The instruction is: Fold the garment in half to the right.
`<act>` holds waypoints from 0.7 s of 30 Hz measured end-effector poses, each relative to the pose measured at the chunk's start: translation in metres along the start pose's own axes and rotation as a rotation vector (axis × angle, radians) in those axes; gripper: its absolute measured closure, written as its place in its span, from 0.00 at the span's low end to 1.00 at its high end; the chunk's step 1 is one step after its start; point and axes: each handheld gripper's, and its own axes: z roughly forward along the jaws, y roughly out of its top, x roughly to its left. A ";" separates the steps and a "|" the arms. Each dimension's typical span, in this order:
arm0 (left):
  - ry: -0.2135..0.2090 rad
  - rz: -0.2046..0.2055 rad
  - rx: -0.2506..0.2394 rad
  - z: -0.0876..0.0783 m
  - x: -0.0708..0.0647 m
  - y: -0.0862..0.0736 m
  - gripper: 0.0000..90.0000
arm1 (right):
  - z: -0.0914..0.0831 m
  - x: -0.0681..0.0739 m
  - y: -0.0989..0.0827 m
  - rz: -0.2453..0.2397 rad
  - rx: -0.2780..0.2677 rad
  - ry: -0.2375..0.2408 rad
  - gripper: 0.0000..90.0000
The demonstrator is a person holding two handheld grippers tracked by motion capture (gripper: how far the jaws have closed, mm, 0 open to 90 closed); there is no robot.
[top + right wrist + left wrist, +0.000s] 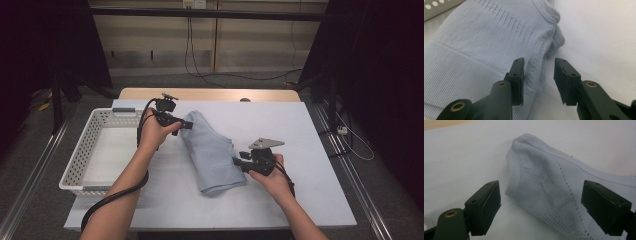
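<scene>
A pale blue knitted garment lies folded in a long bundle on the white table top. My left gripper is at its far end. In the left gripper view the jaws stand wide apart with the ribbed hem of the garment lying between them, and neither pad touches it. My right gripper is at the near right edge of the bundle. In the right gripper view its jaws stand a little apart astride the garment's seam edge, and the pads do not press on it.
A white perforated plastic basket sits at the left of the table, close to my left forearm. The wooden table edge runs along the back. Dark stands and cables are on the floor beyond.
</scene>
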 end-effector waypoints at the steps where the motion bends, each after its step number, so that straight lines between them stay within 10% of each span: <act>1: -0.003 0.006 0.003 -0.001 0.000 -0.001 0.18 | -0.001 0.000 0.000 0.003 -0.003 0.002 0.63; 21: -0.065 0.028 0.006 -0.010 -0.016 -0.017 0.14 | -0.017 -0.014 -0.005 0.035 -0.019 0.013 0.27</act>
